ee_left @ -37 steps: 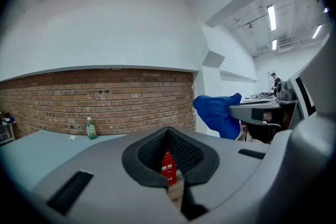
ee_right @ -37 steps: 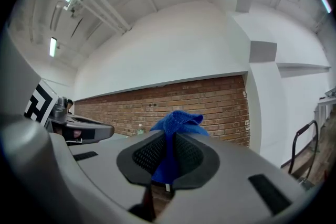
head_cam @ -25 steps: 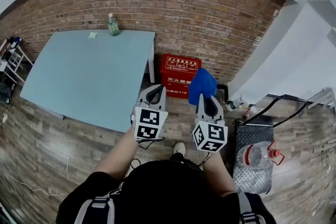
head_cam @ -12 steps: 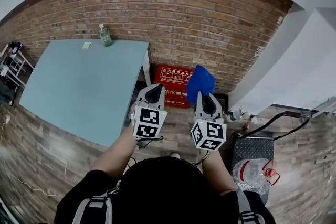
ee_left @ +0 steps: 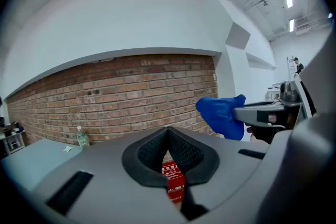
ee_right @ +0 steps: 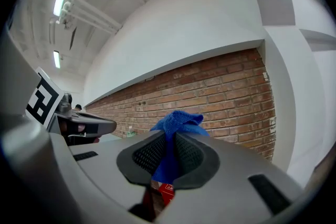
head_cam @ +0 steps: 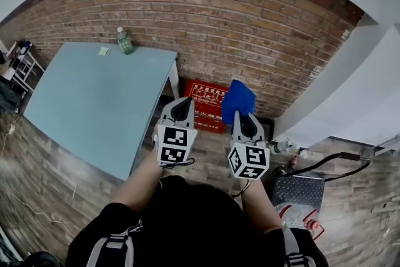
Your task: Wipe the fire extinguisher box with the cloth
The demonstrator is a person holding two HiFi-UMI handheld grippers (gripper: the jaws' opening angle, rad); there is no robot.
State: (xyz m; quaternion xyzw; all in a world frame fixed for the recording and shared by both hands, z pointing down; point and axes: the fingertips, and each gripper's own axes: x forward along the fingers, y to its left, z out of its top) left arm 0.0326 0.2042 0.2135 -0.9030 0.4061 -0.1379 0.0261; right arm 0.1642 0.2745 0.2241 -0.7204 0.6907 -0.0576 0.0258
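Note:
The red fire extinguisher box (head_cam: pixel 207 104) stands on the floor against the brick wall, between the table's leg and the white corner; a sliver of the box (ee_left: pixel 172 183) shows through the left jaws. My right gripper (head_cam: pixel 240 118) is shut on the blue cloth (head_cam: pixel 237 100), which bunches out past its tip and overlaps the box's right edge in the head view. The cloth (ee_right: pixel 176 126) fills the right jaws' gap. My left gripper (head_cam: pixel 182 109) is shut with nothing in it, held beside the right one, in front of the box.
A pale blue table (head_cam: pixel 94 97) stands at the left with a green bottle (head_cam: pixel 124 40) at its far edge. A metal trolley (head_cam: pixel 300 194) with a water jug sits at the lower right. The white wall corner (head_cam: pixel 337 97) juts out right of the box.
The view has slid so the box and wall sit closer to the grippers. Both grippers hold the same pose, the cloth still in the right one.

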